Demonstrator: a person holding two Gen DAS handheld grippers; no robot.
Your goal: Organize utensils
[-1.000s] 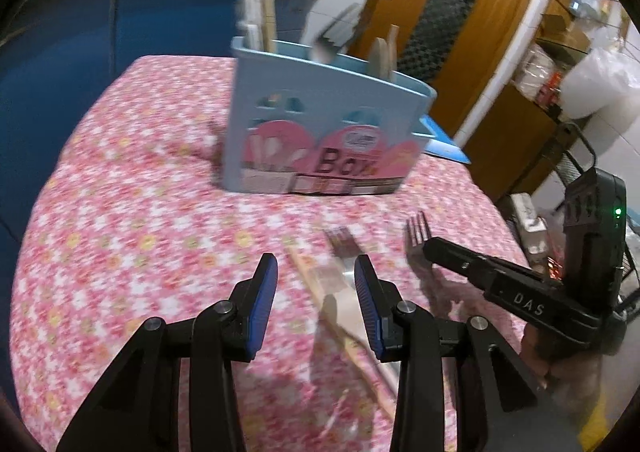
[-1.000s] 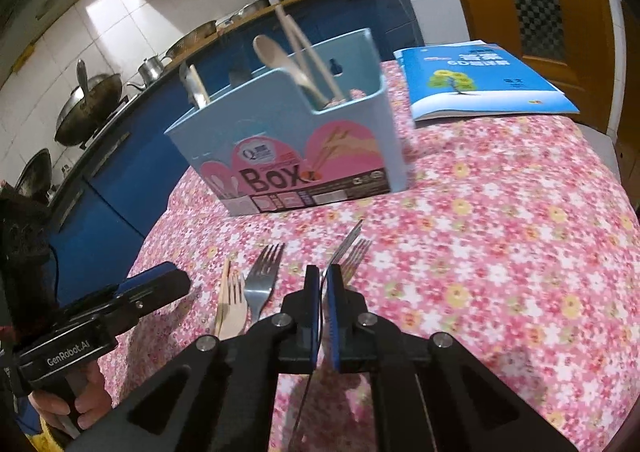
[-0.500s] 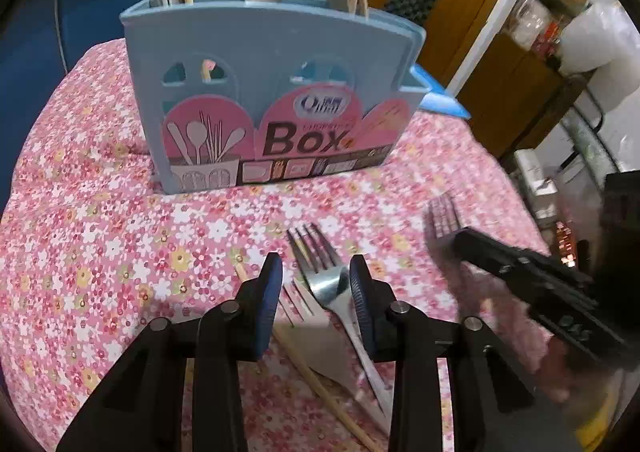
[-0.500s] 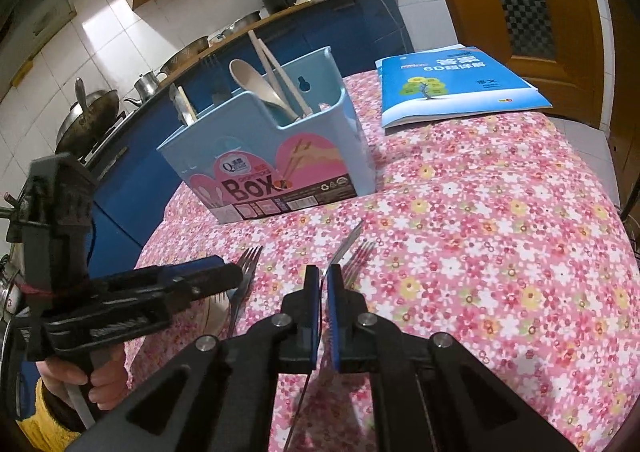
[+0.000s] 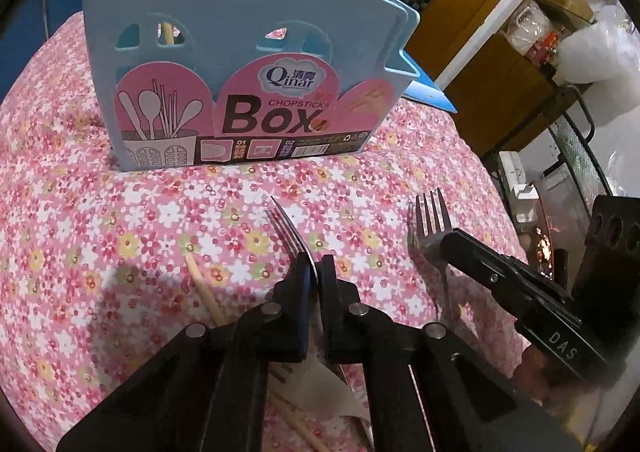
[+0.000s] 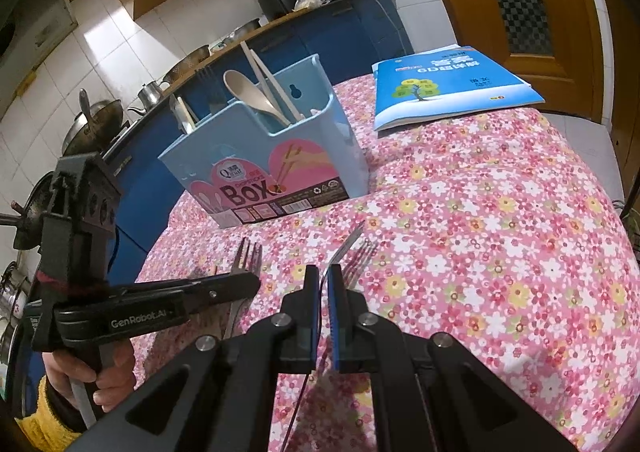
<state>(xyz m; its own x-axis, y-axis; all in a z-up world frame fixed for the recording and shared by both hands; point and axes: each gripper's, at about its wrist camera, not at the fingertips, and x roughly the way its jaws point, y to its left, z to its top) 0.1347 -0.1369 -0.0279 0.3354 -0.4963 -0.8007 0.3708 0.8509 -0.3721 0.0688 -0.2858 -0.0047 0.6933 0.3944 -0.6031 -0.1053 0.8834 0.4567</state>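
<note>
Two forks, one per gripper. Left wrist view: left gripper [image 5: 316, 272] clamped on a fork [image 5: 290, 230], tines toward the blue utensil box [image 5: 244, 63] on the floral tablecloth [image 5: 120, 219]. Right wrist view: right gripper [image 6: 323, 284] closed on a second fork [image 6: 348, 244]; box well ahead, book [image 6: 452, 87] beyond.
</note>
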